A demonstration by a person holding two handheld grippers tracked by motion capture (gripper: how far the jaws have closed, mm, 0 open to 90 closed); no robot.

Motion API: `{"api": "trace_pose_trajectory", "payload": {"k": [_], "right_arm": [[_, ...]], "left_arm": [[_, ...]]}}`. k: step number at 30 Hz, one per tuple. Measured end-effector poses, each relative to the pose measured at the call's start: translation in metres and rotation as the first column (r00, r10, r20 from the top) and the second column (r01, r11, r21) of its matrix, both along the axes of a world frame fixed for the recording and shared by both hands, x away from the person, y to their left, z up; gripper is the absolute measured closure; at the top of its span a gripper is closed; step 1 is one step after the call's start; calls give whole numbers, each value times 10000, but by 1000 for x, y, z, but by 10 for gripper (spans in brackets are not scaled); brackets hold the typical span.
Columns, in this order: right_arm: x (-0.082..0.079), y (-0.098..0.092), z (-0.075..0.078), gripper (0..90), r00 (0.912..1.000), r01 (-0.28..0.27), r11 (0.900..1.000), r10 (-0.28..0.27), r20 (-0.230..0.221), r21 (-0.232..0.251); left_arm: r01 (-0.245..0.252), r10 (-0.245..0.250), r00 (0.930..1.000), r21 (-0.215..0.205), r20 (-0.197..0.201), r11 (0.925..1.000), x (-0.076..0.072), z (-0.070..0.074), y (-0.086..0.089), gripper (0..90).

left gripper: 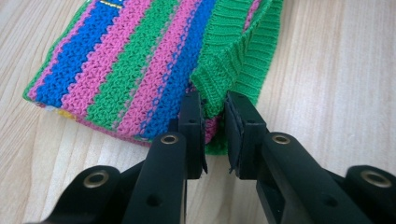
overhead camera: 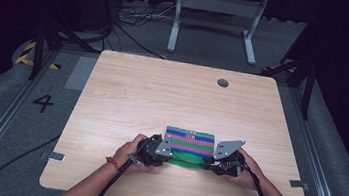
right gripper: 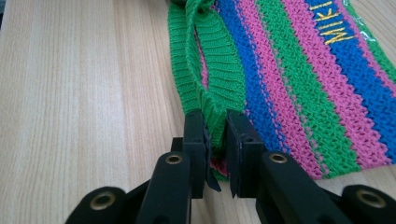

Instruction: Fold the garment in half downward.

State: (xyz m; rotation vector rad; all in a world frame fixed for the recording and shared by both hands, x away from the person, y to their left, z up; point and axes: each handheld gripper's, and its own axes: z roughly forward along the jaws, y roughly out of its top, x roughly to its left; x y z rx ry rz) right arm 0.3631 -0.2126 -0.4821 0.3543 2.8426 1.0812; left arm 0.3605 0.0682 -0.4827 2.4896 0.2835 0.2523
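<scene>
A knitted cloth [overhead camera: 189,142] with green, pink and blue stripes lies near the front of the wooden table [overhead camera: 163,91]. My left gripper [overhead camera: 171,154] is at its near left corner. In the left gripper view my left gripper [left gripper: 215,109] is shut on the cloth's green ribbed hem [left gripper: 233,60], which is lifted off the striped cloth [left gripper: 140,60]. My right gripper [overhead camera: 208,163] is at the near right corner. In the right gripper view my right gripper [right gripper: 215,123] pinches the same green hem [right gripper: 205,60], beside the striped cloth [right gripper: 303,79] with yellow letters.
A round cable hole [overhead camera: 222,83] sits at the table's far right. On the floor beyond the table stand a white desk frame [overhead camera: 218,12] and loose cables [overhead camera: 137,18]. Bare wood stretches behind the cloth and to both sides.
</scene>
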Motion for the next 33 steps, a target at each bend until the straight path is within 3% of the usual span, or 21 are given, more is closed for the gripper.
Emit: {"api": "trace_pose_trajectory", "payload": {"k": [5, 11, 17, 25, 33], "right_arm": [[5, -2, -2, 803, 9997, 236, 9997, -237, 87, 97], [13, -5, -4, 800, 9979, 588, 9982, -591, 249, 120], [7, -5, 3, 706, 9977, 572, 9983, -574, 348, 76], [-1, -11, 16, 687, 9974, 442, 9987, -455, 557, 241], [-1, -10, 16, 626, 9952, 693, 9973, -707, 681, 226]], "left_arm": [[-141, 128, 9984, 235, 543, 9996, 7, -2, -6, 780], [-323, 312, 9986, 234, 432, 9992, 18, -1, -9, 780], [-90, 80, 9992, 281, 385, 9996, 11, 4, -6, 683], [87, -92, 9999, 475, 112, 9988, -4, 5, 1, 618], [-314, 310, 9990, 130, 322, 9994, -2, 12, 10, 566]]}}
